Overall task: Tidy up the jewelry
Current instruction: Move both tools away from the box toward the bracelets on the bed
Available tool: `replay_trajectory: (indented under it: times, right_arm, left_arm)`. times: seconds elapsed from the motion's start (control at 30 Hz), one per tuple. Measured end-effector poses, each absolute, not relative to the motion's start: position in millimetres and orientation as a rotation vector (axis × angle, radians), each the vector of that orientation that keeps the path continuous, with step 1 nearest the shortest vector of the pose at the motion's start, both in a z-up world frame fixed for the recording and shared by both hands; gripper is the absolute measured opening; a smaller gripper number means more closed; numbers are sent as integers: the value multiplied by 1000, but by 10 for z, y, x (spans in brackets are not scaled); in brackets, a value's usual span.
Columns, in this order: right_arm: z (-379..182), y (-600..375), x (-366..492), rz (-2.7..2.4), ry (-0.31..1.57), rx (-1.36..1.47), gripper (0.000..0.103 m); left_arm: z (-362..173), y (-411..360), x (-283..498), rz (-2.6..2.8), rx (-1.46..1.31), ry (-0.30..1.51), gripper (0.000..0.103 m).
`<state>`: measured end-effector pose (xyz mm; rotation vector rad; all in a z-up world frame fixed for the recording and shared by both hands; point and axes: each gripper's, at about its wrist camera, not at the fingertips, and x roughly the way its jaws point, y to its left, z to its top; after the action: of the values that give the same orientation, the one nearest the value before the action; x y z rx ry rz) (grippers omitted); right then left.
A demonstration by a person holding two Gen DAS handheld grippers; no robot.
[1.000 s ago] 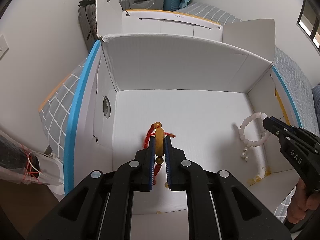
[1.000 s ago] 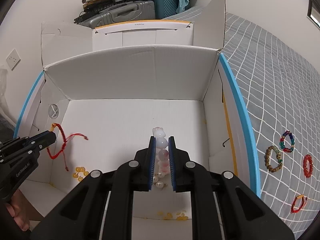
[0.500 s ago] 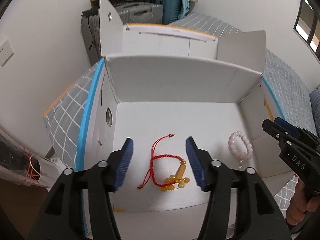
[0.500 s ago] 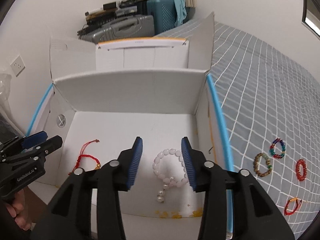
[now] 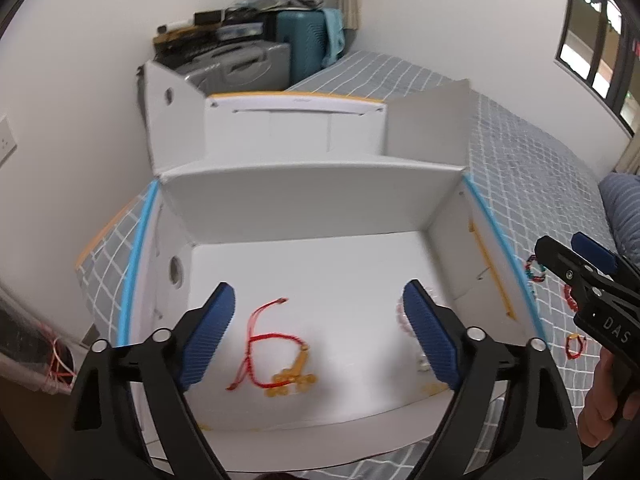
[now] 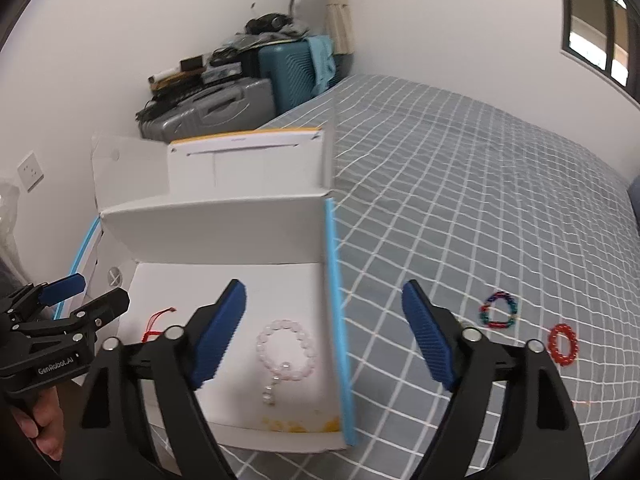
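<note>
An open white cardboard box (image 5: pixel 304 204) (image 6: pixel 224 220) stands on the bed. A red cord bracelet with gold beads (image 5: pixel 276 356) lies on its floor at the left; its cord end shows in the right wrist view (image 6: pixel 158 322). A pale pink bead bracelet (image 6: pixel 285 350) with a small dangle lies at the box's right side, partly hidden in the left wrist view (image 5: pixel 402 312). My left gripper (image 5: pixel 320 340) is open and empty above the box. My right gripper (image 6: pixel 324 340) is open and empty over the box's right wall.
On the grey checked bedspread (image 6: pixel 460 200) to the right of the box lie a multicoloured bead bracelet (image 6: pixel 498 312) and a red bead bracelet (image 6: pixel 563 344). Another red bracelet (image 5: pixel 576 346) lies nearer. Suitcases (image 6: pixel 224 108) are stacked in the far corner.
Both grippers opened and let go of their bracelets, which now lie in the box. Both have pulled back and up; the right one has swung toward the bedspread.
</note>
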<state>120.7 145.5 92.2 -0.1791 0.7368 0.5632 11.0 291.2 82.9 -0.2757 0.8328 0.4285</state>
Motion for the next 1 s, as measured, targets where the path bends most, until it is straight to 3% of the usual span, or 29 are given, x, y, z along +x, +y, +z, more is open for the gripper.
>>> replay_trajectory:
  times: [0.07, 0.2, 0.6, 1.0]
  right_arm:
    - [958, 1320, 1228, 544, 726, -167, 86]
    - [1028, 1024, 1259, 471, 686, -150, 95]
    - [1083, -37, 1425, 311, 672, -87, 95]
    - [783, -978, 1566, 149, 724, -22, 95]
  left_arm:
    - [882, 2806, 177, 422, -260, 821, 95]
    - [965, 2579, 346, 387, -233, 802, 97]
    - [983, 1625, 952, 204, -189, 802, 97]
    - [551, 672, 1566, 27, -138, 879, 97]
